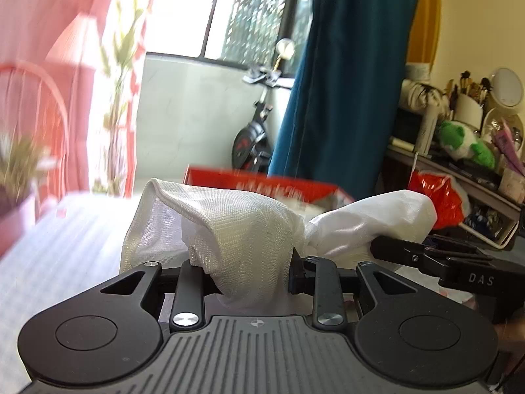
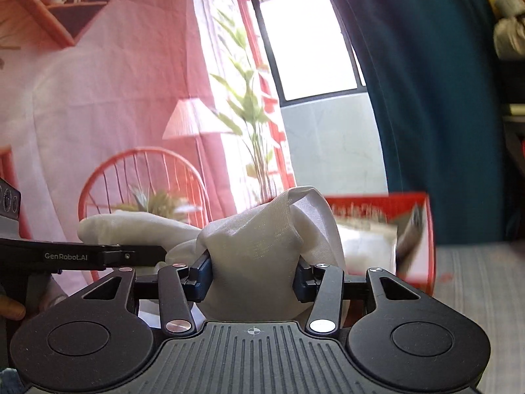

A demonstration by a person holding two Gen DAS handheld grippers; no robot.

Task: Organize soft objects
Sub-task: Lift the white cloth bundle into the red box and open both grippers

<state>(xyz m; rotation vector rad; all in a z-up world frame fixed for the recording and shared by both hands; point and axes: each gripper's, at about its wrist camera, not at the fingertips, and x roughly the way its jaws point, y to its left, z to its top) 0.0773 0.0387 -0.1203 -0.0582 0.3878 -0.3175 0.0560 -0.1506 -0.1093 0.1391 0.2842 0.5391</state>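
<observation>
A white cloth [image 1: 242, 229], finely woven and bunched, is held up in the air between two handheld grippers, above a pale striped surface [image 1: 65, 236]. The left gripper [image 1: 249, 275] has its jaws drawn in and pinching one gathered end; the cloth swells over the fingers and hides most of them. From the right wrist view, the right gripper [image 2: 252, 275] has its jaws pinching the other bunched end, with a dark pad [image 2: 201, 277] pressed into the fabric on each side. A twisted waist of cloth joins the two ends.

Each gripper appears in the other's view only as a black arm cut off at the frame edge. Part of a hand [image 2: 11, 308] shows at the left margin of the right wrist view.

Just behind the cloth stands an open red cardboard box [image 2: 423, 236]; its printing is blurred and unreadable, and its contents are hard to make out. Farther back hang a teal curtain [image 1: 344, 82] and a pink printed backdrop [image 2: 115, 82], and a cluttered shelf [image 1: 459, 167] holds a green plush toy [image 1: 466, 141].
</observation>
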